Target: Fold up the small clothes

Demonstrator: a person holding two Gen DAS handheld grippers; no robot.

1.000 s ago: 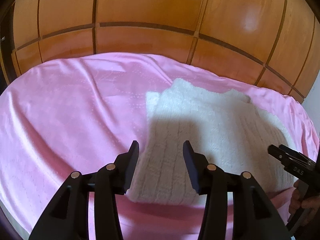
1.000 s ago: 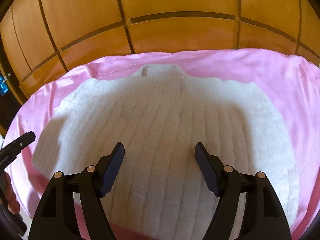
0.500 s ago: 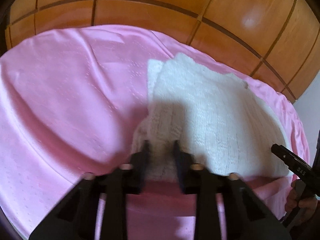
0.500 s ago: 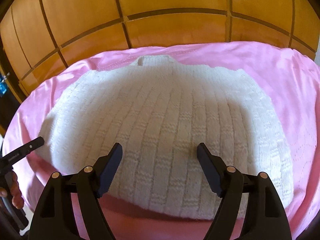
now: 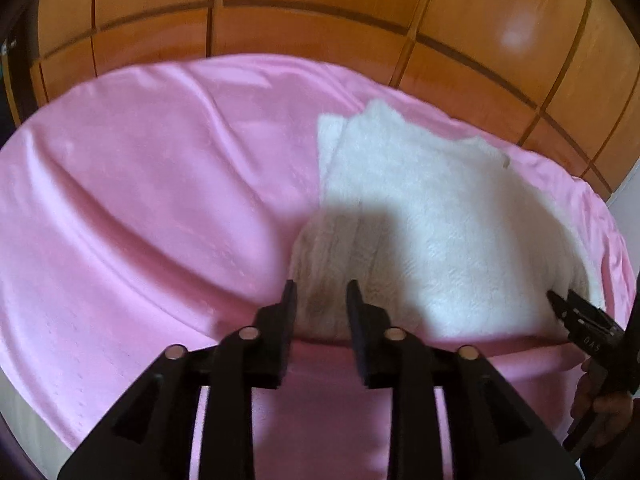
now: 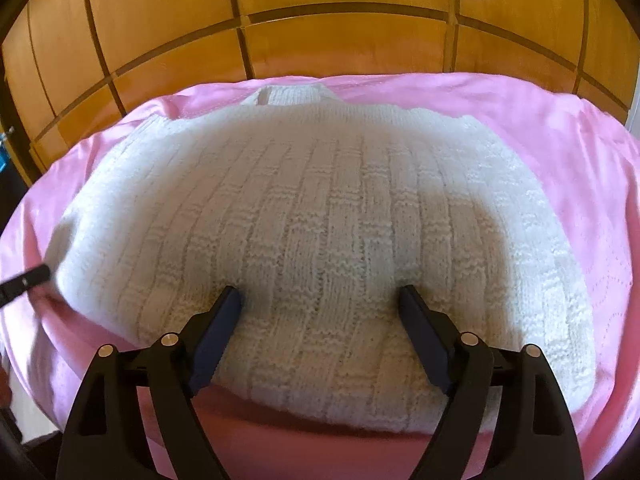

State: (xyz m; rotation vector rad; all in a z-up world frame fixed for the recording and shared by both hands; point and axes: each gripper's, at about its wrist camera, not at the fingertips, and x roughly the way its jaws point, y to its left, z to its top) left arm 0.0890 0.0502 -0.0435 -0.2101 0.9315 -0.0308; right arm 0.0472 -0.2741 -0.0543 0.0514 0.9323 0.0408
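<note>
A white knitted sweater lies folded on a pink sheet, collar at the far side. In the left wrist view the sweater fills the right half. My left gripper is at its near left corner. Its jaws are narrow and opening, with bunched knit between them. My right gripper is over the near hem. Its jaws are wide and still opening, and the tips rest on the knit without pinching it. It also shows in the left wrist view as the right gripper, at the sweater's right edge.
The pink sheet spreads wrinkled to the left of the sweater. A panelled wooden wall rises right behind the bed. A hand holds the right gripper's handle. One left-gripper finger shows at the sweater's left edge.
My left gripper moved forward onto the sweater's near left corner and its jaws narrowed around the knit, which bunched up. My right gripper came down closer to the hem and spread a little wider.
</note>
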